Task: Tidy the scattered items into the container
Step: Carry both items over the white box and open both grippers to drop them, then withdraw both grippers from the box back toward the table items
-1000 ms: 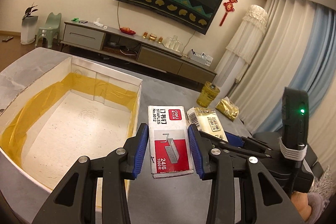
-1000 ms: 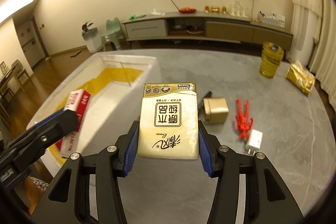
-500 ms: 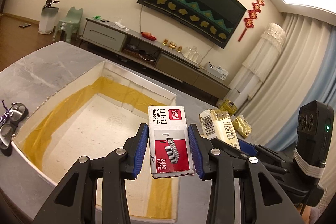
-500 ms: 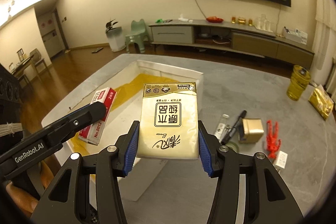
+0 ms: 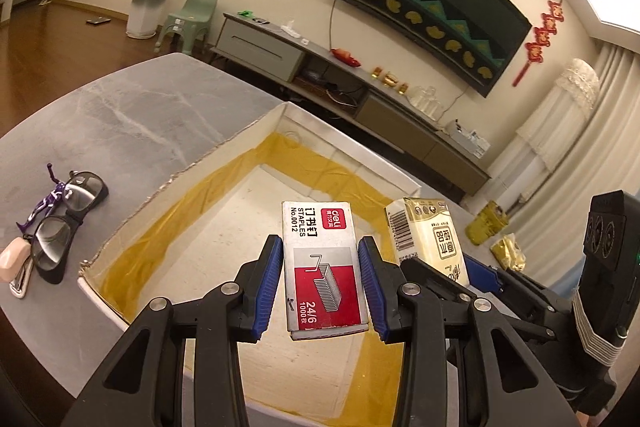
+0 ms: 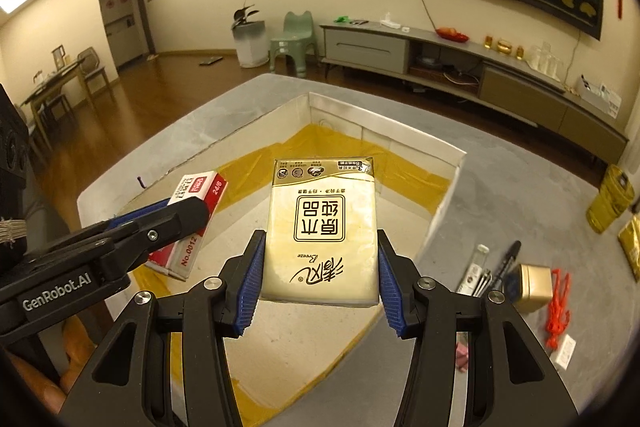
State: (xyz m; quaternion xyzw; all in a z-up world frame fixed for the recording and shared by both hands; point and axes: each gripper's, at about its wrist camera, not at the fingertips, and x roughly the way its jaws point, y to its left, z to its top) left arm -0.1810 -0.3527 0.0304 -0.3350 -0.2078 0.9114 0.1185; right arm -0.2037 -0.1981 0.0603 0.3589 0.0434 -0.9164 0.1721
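My left gripper (image 5: 322, 281) is shut on a red and grey staple box (image 5: 323, 267), held above the inside of the white container (image 5: 192, 171) with yellow tape along its walls. The right gripper (image 6: 320, 275) is shut on a cream tissue pack (image 6: 324, 231), also over the container (image 6: 448, 187). In the right wrist view the left gripper (image 6: 184, 219) and its staple box (image 6: 192, 223) hang to the left. The tissue pack (image 5: 430, 235) appears right of the staple box in the left wrist view. The container floor looks bare.
Black glasses (image 5: 66, 215), a purple item (image 5: 46, 201) and a pale tag (image 5: 14, 255) lie left of the container. To its right lie pens (image 6: 496, 267), a gold box (image 6: 534, 285), a red toy (image 6: 558, 307), a white plug (image 6: 564, 349), a yellow jar (image 6: 610, 197) and gold packets (image 5: 508, 251).
Both grippers have carried their loads leftward from beside the container to above its inside. Both grips have held. The glasses on the left have come into view.
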